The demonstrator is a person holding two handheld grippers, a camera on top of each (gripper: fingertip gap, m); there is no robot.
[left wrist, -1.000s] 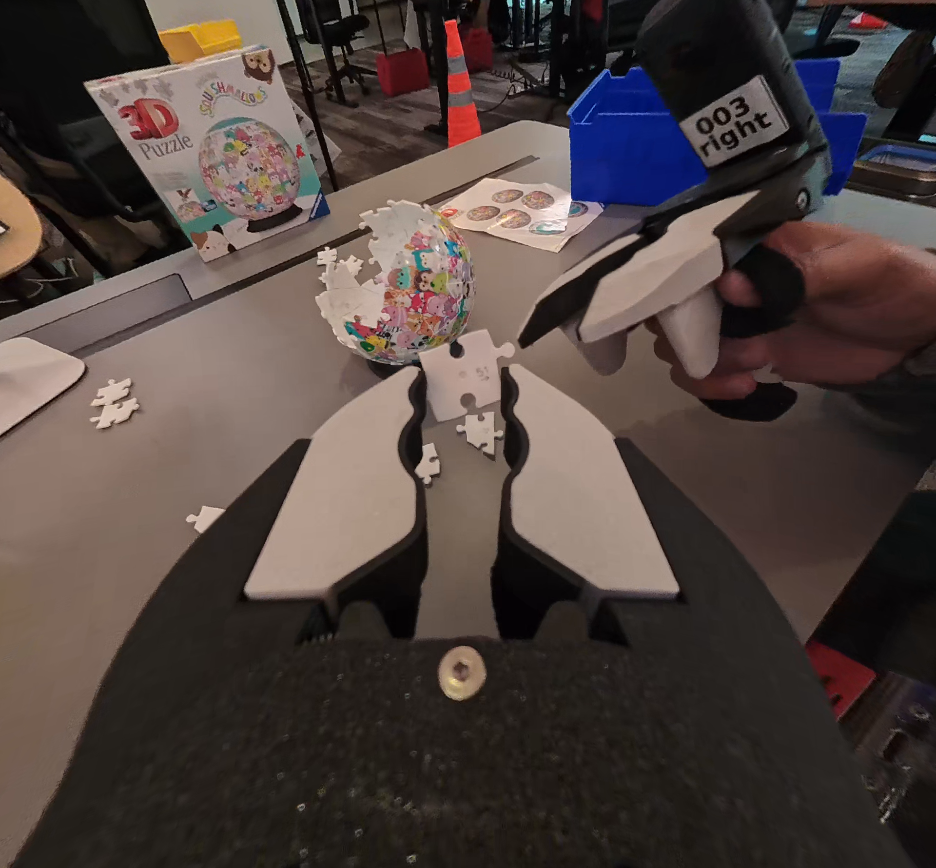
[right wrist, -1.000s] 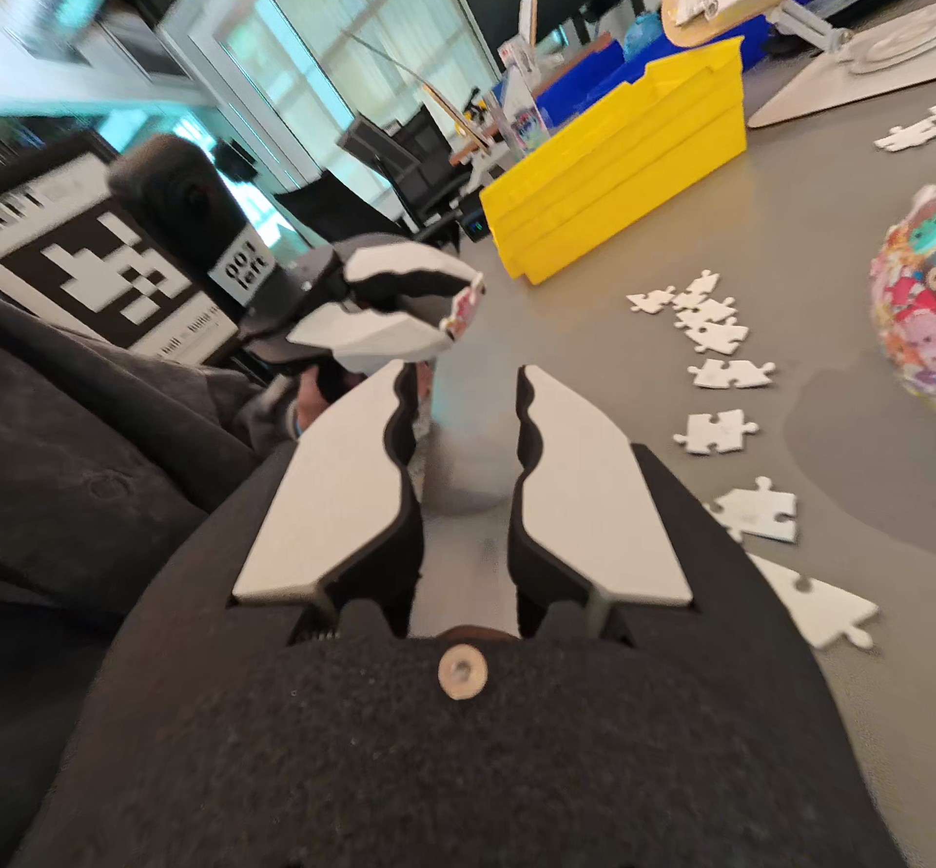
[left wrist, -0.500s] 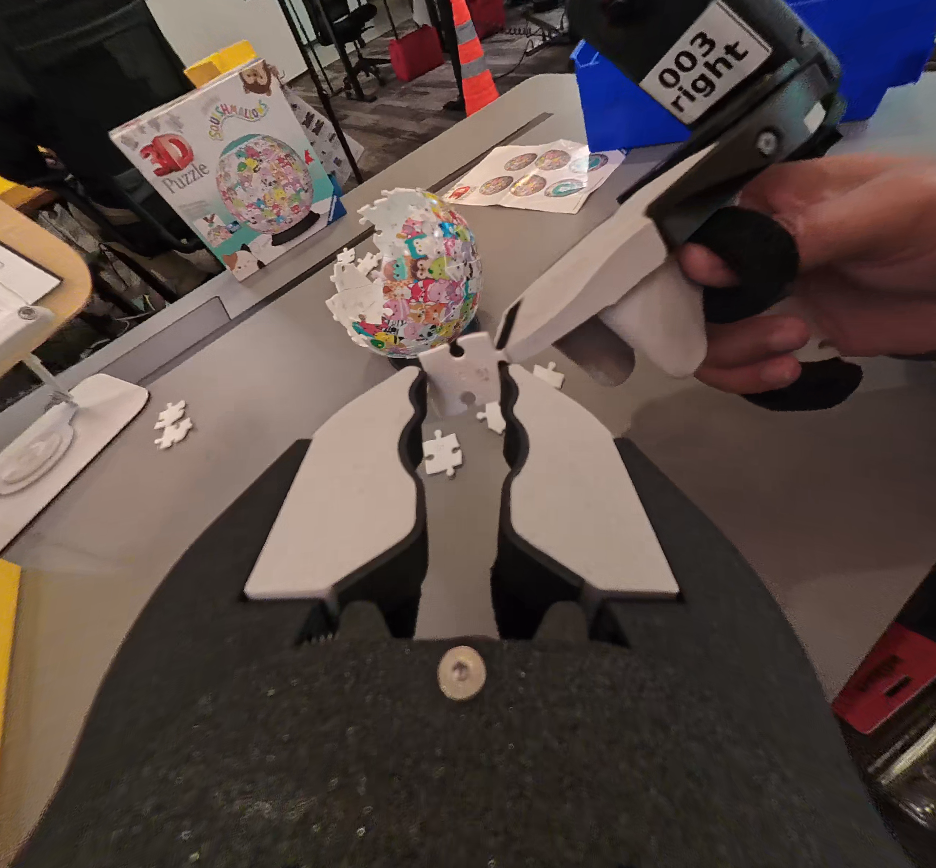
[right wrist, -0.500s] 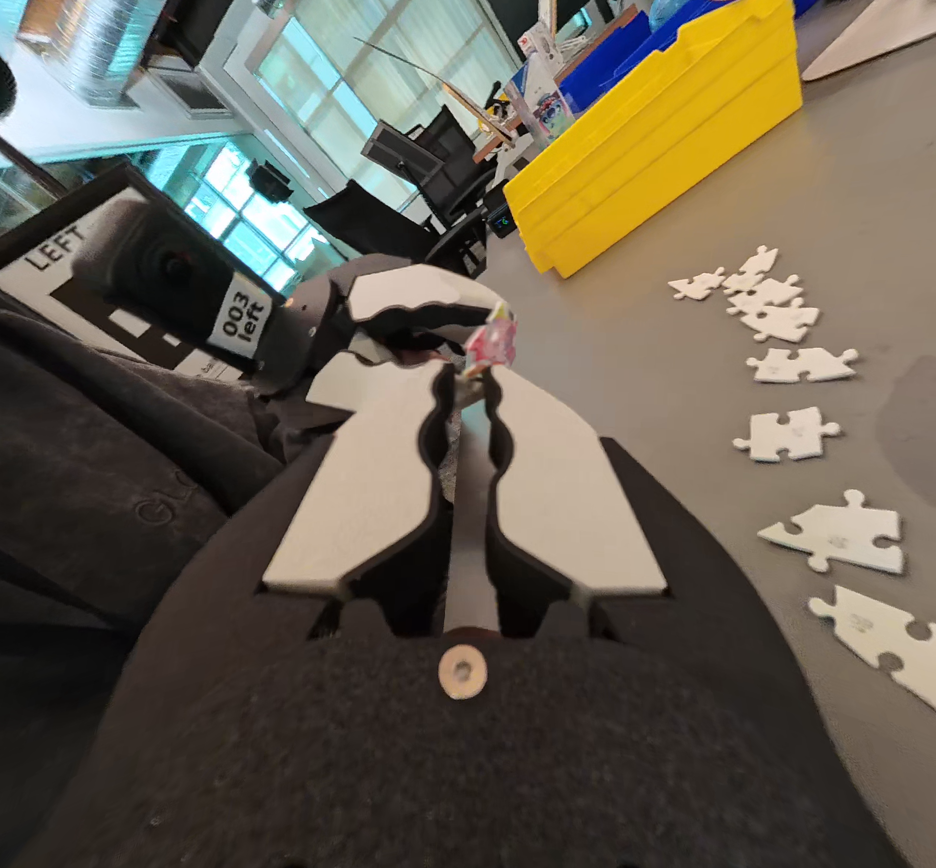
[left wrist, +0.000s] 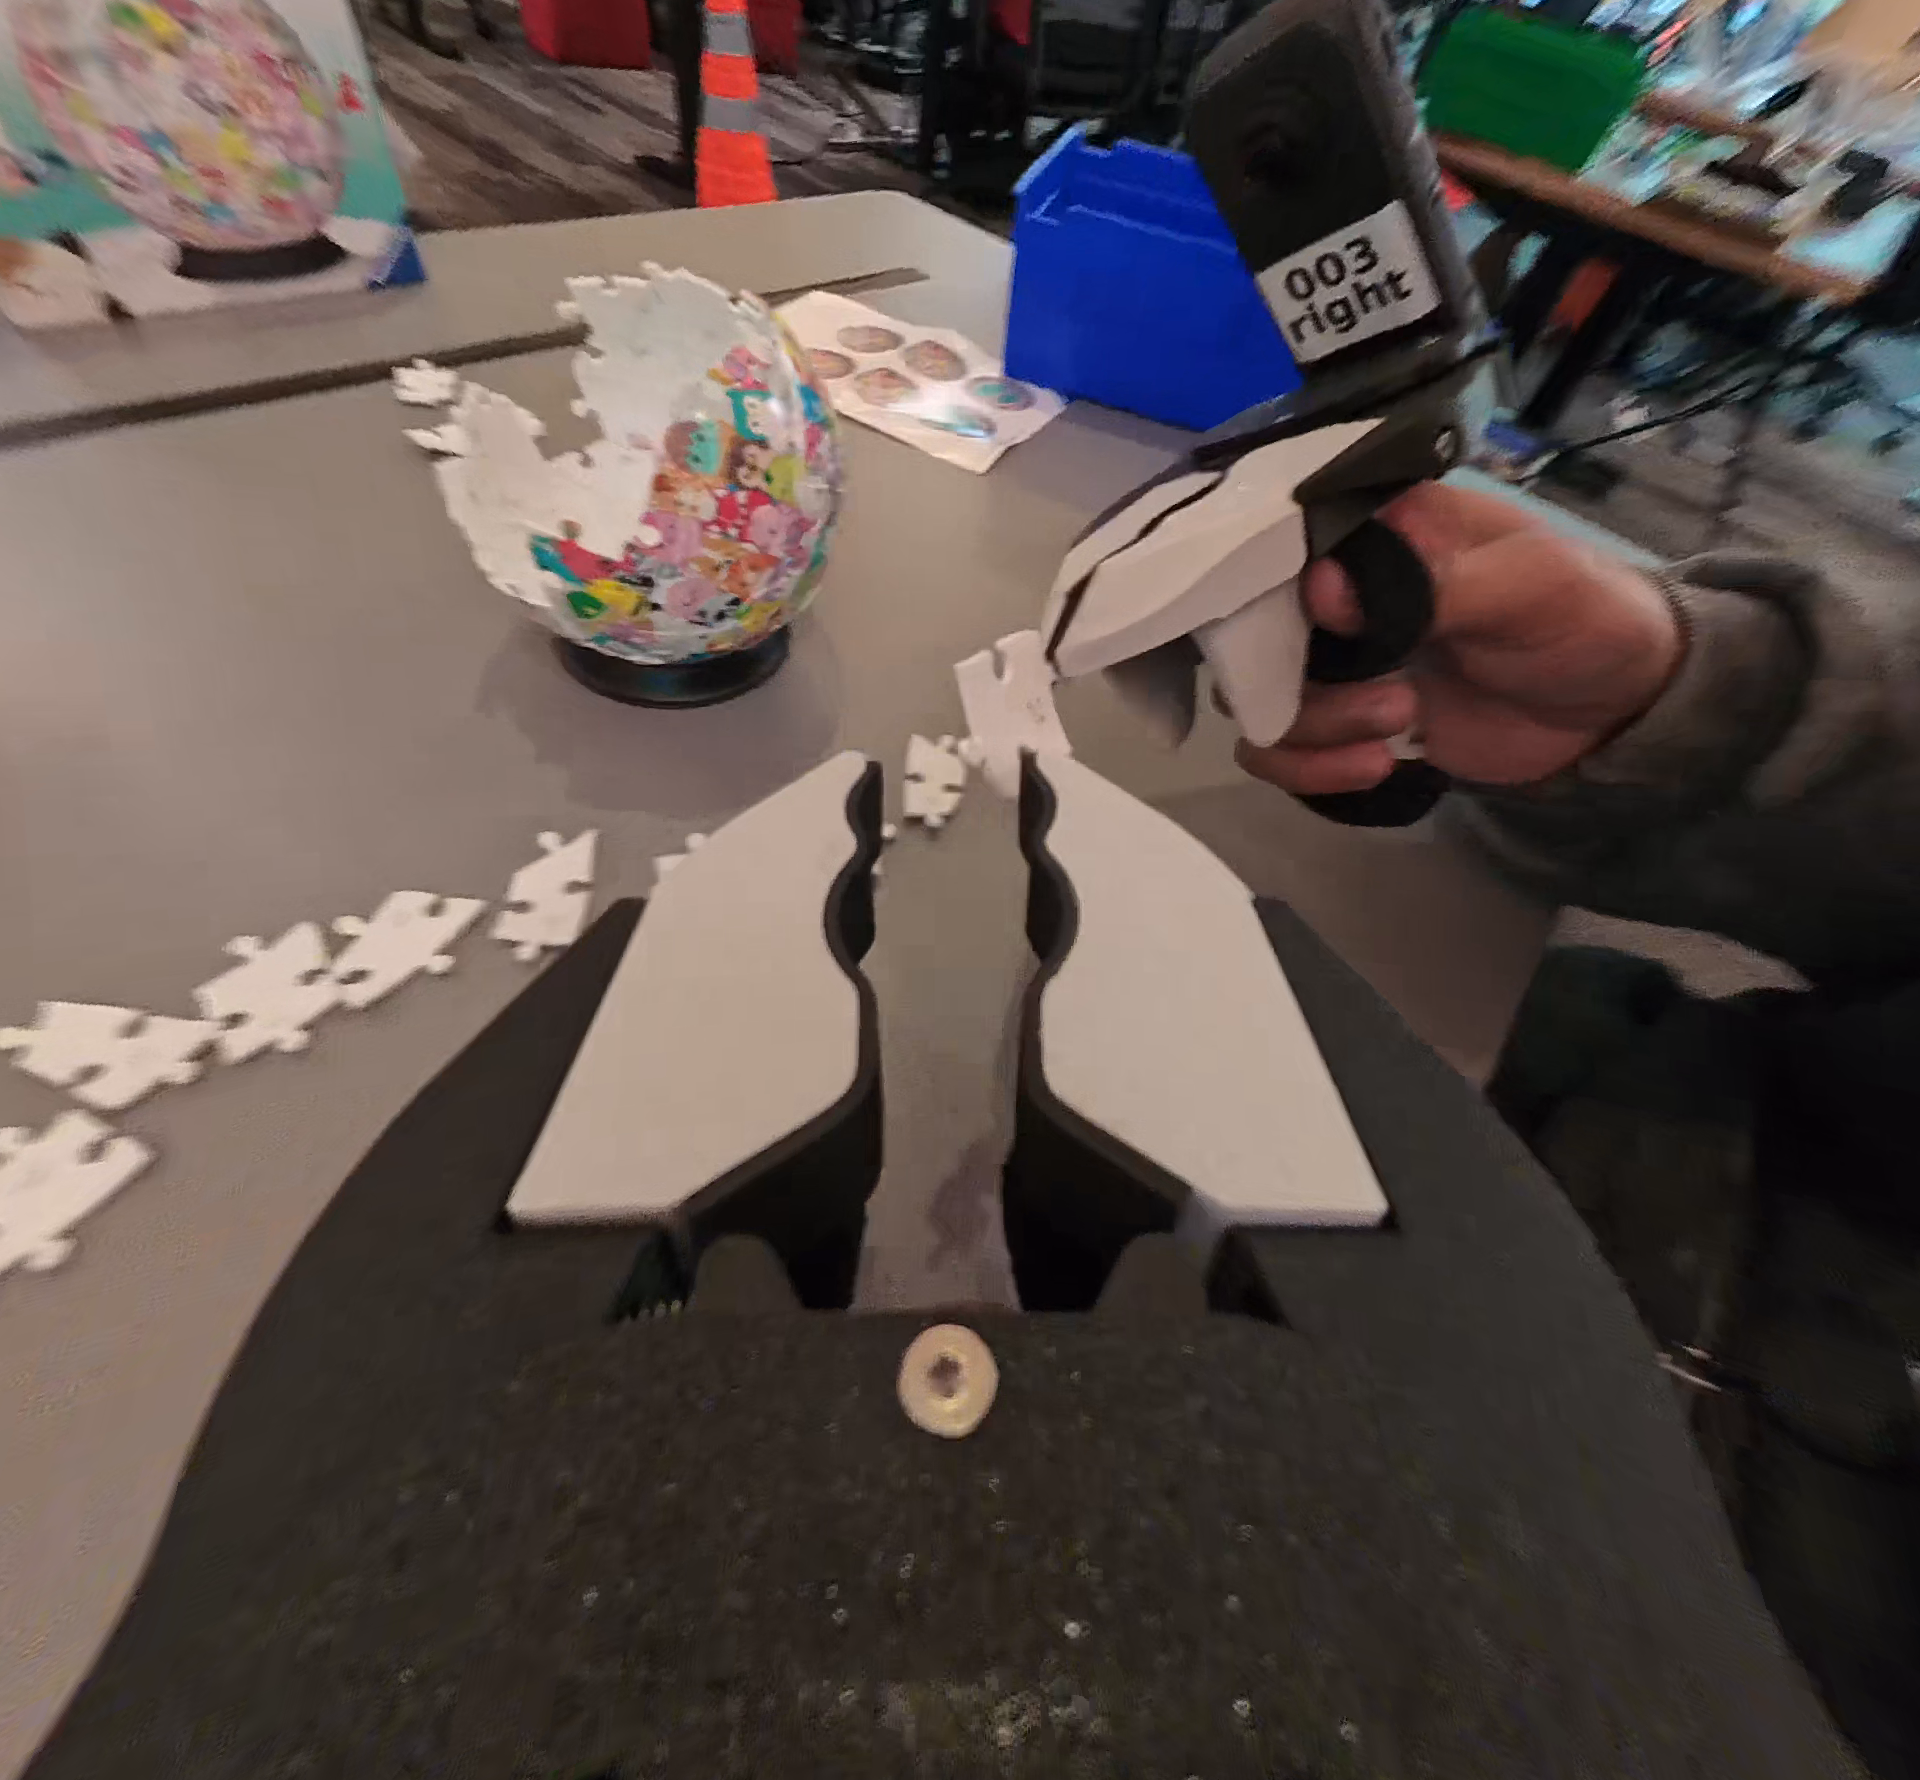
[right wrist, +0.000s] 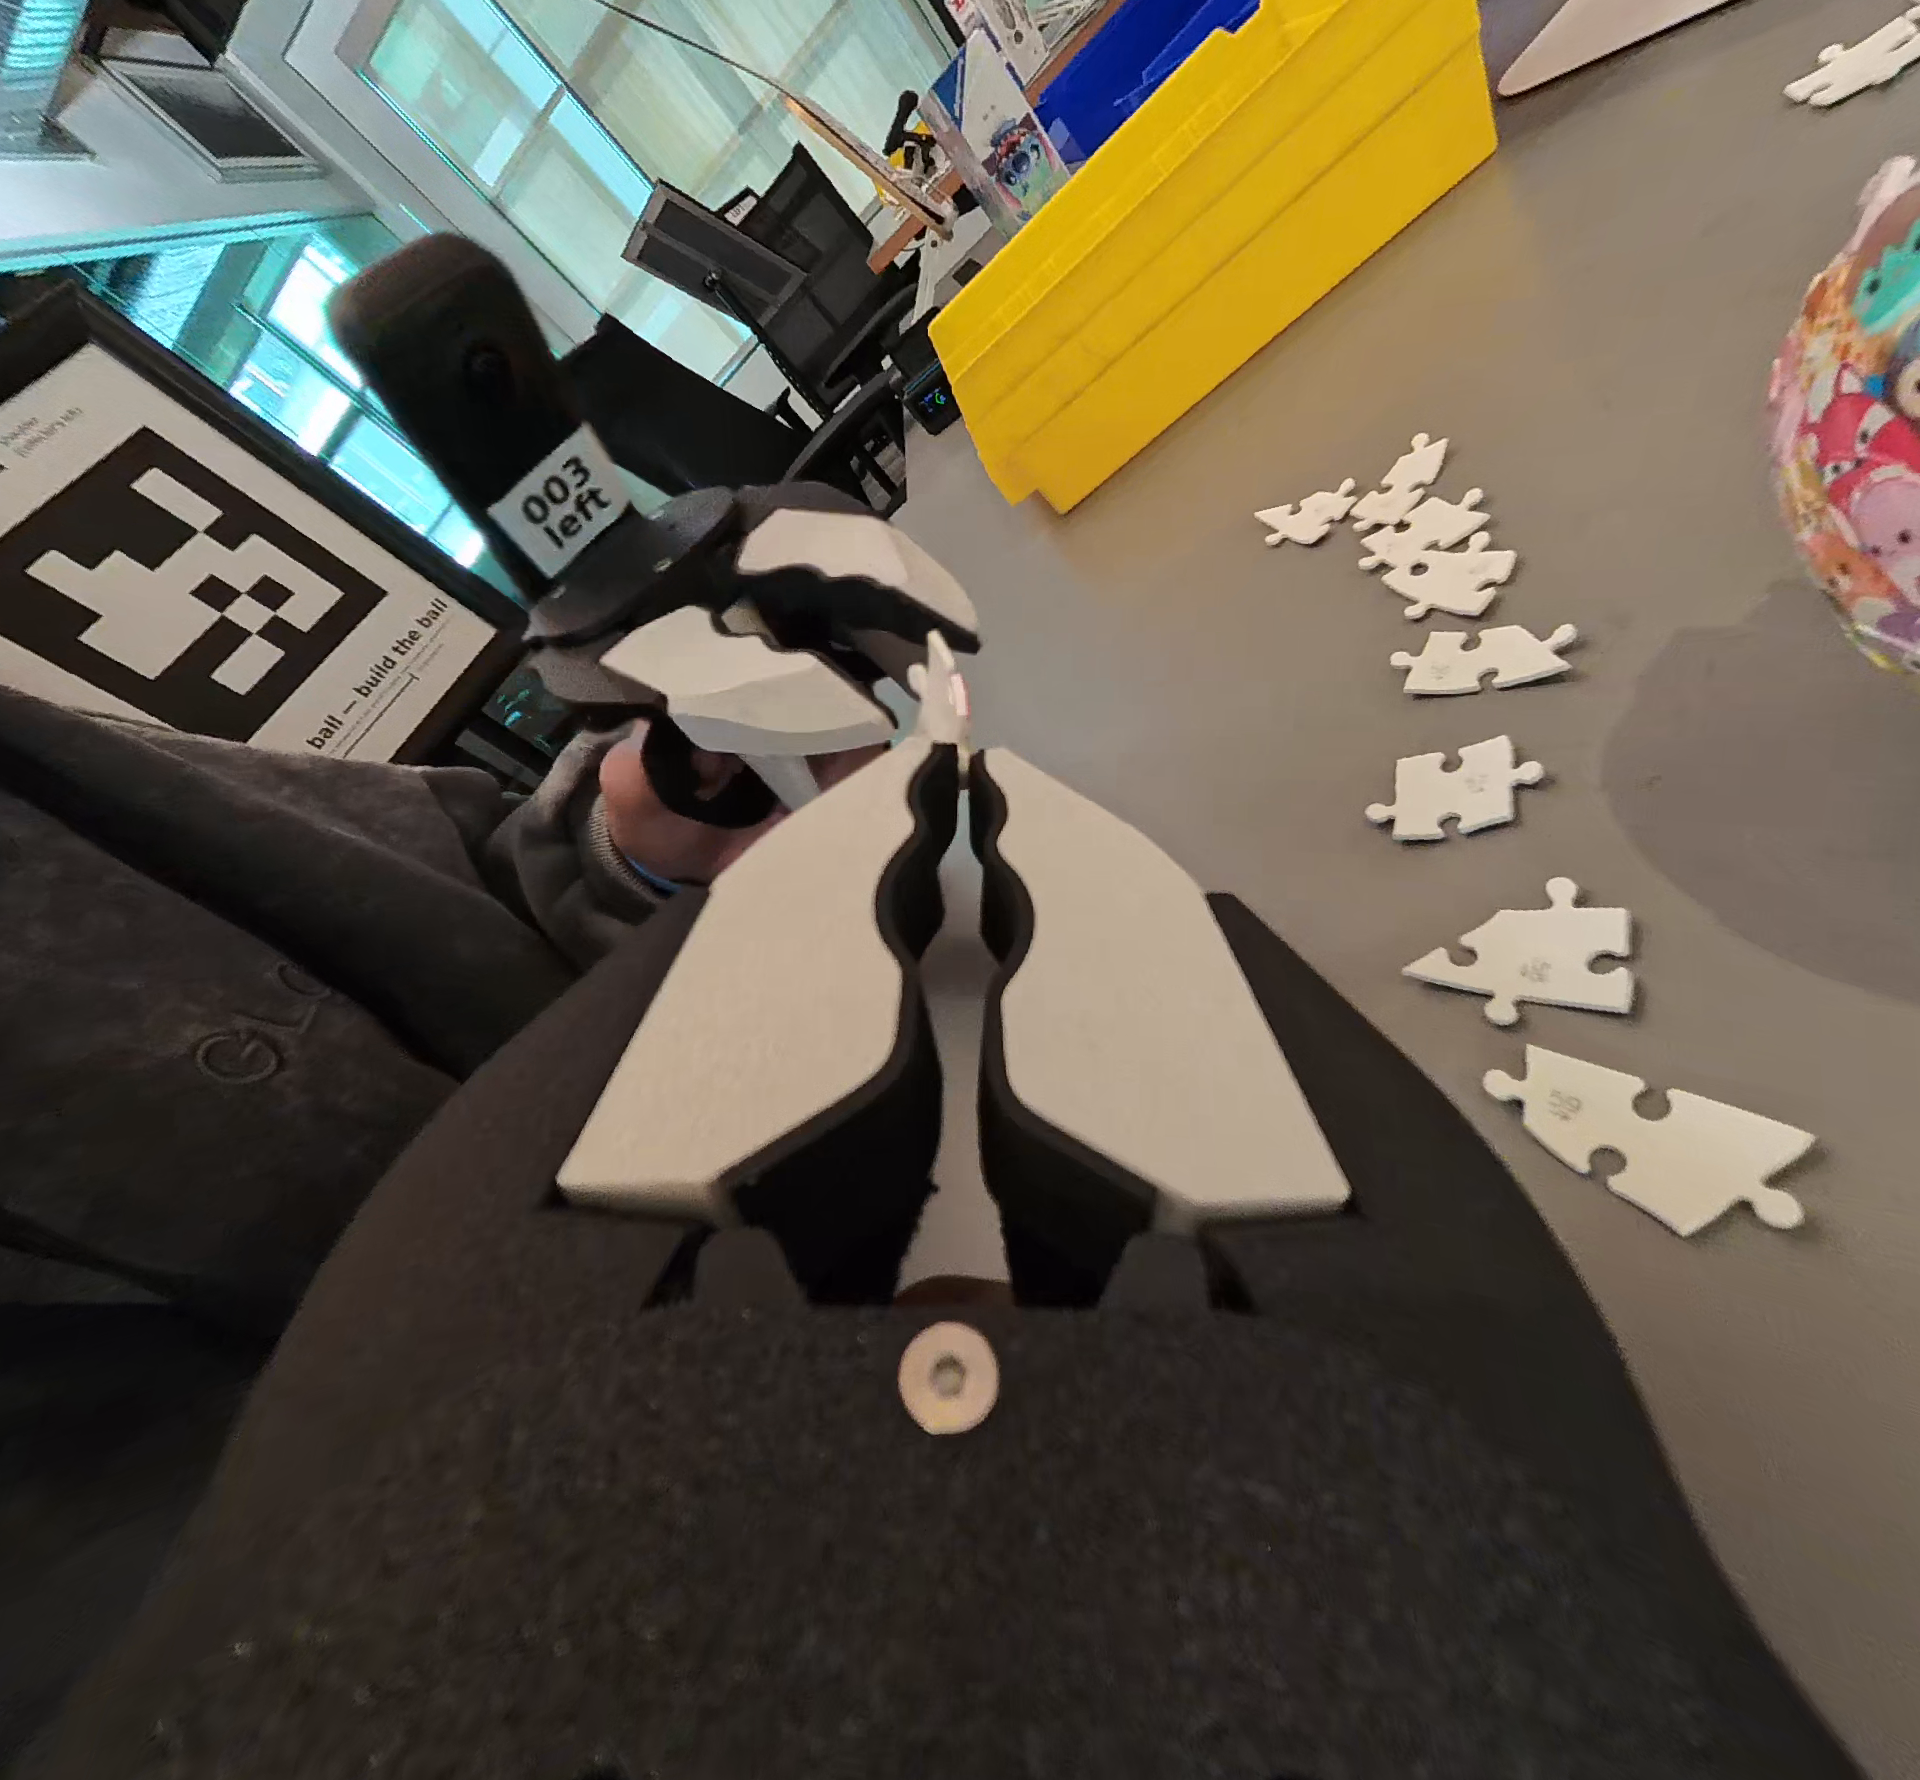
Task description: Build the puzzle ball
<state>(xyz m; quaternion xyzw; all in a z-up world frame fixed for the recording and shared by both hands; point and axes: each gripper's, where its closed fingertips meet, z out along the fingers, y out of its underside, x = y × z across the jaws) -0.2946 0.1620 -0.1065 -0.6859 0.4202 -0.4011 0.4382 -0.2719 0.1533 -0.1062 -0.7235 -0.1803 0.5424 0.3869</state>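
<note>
The half-built puzzle ball (left wrist: 675,504), colourful outside and white inside, stands on a black ring stand (left wrist: 675,676) on the grey table; its edge shows in the right wrist view (right wrist: 1860,442). My right gripper (right wrist: 954,762) is shut on a white puzzle piece (right wrist: 948,700) at its fingertips. In the left wrist view it (left wrist: 1060,634) holds that piece (left wrist: 1013,707) just above my left gripper's right fingertip. My left gripper (left wrist: 945,780) is open and empty; it also shows in the right wrist view (right wrist: 914,665) with jaws apart beside the piece.
Several loose white pieces (left wrist: 343,951) lie on the table to the left, also in the right wrist view (right wrist: 1455,785). A puzzle box (left wrist: 187,99), sticker sheet (left wrist: 914,380) and blue bin (left wrist: 1132,328) stand behind the ball. A yellow bin (right wrist: 1226,203) stands farther off.
The piece has passed from my left gripper to my right one: the right fingers closed on it, the left fingers opened and let go. Both grippers have shifted a little.
</note>
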